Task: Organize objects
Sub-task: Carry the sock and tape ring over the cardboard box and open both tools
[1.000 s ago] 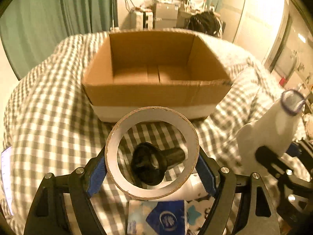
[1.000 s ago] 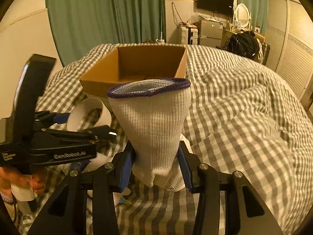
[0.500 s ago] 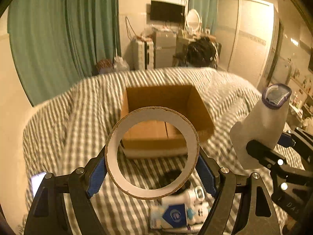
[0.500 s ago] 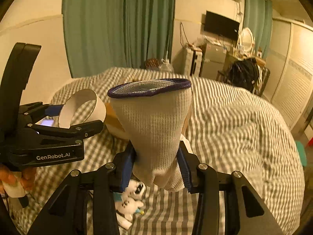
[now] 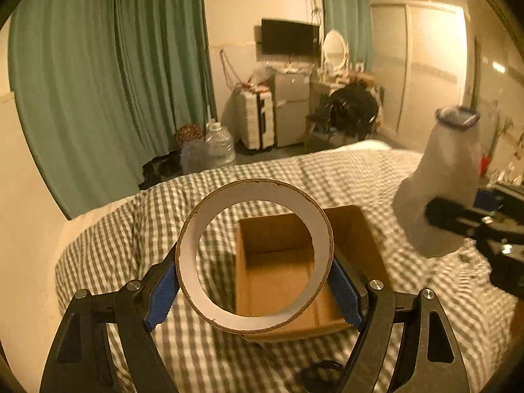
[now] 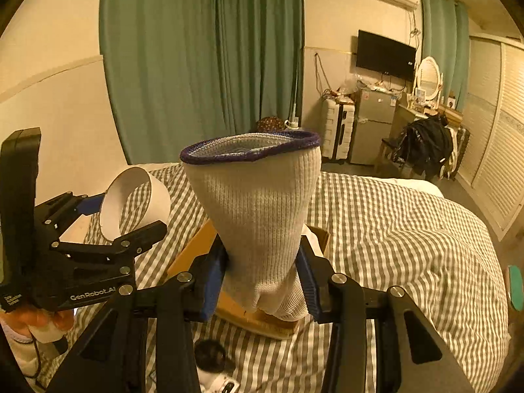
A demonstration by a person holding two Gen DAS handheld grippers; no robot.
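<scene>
My left gripper [image 5: 254, 278] is shut on a cardboard tape ring [image 5: 255, 191], white on the inside, which stands upright between the blue pads. Through and beyond the ring lies an open, empty cardboard box [image 5: 357, 229] on the checked bed. My right gripper [image 6: 262, 278] is shut on a white knitted glove [image 6: 258, 203] with a purple cuff that points up. In the right wrist view the left gripper [image 6: 121, 219] and its ring [image 6: 127, 177] hang at the left, above the box's near left side [image 6: 193, 249]. The glove [image 5: 445, 177] shows at the right of the left wrist view.
Below both grippers, a dark round object [image 6: 209, 353] and a small white toy [image 6: 216, 383] lie on the checked duvet [image 6: 393, 229]. A hand [image 6: 36, 321] holds the left gripper's handle. Green curtains, water bottles [image 5: 219, 150], a suitcase and a small fridge stand beyond the bed.
Both grippers have risen with the ring and the glove still held. The box has dropped lower in both views, and the items on the bed have slid toward the bottom edge.
</scene>
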